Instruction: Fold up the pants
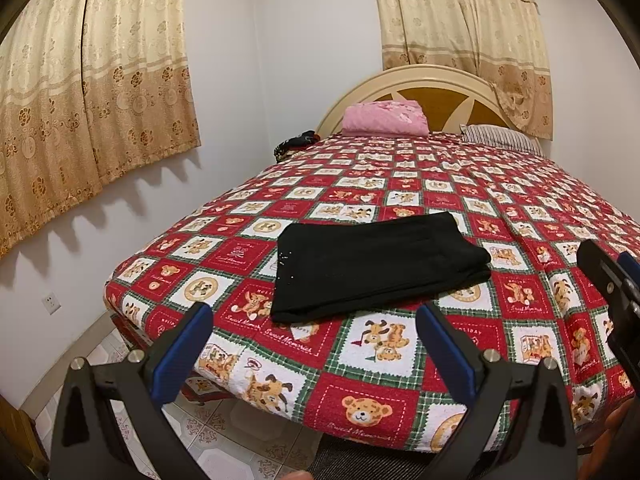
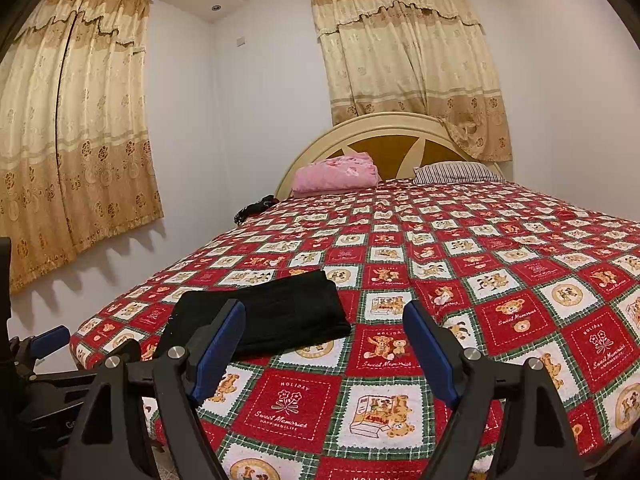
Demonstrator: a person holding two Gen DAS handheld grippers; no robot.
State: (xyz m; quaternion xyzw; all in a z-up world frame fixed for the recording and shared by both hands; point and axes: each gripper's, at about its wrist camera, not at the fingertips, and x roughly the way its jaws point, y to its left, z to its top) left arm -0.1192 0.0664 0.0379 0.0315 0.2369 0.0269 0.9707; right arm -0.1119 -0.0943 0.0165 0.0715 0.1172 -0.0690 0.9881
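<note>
Black pants [image 1: 376, 266] lie folded into a flat rectangle on the red teddy-bear bedspread [image 1: 460, 200], near the bed's front left corner. They also show in the right wrist view [image 2: 280, 312]. My left gripper [image 1: 314, 320] is open and empty, held just short of the pants' near edge. My right gripper [image 2: 324, 320] is open and empty, to the right of the pants and above the bedspread [image 2: 480, 260]. The right gripper also shows at the right edge of the left wrist view [image 1: 612, 284], and the left gripper at the left edge of the right wrist view [image 2: 44, 344].
A pink folded blanket [image 1: 384, 118] and a striped pillow [image 1: 500, 138] lie by the rounded headboard [image 1: 432, 88]. A dark object [image 1: 294, 144] sits at the bed's far left. Curtains [image 1: 92, 92] hang on the left wall. Tiled floor [image 1: 224, 436] lies below the bed's corner.
</note>
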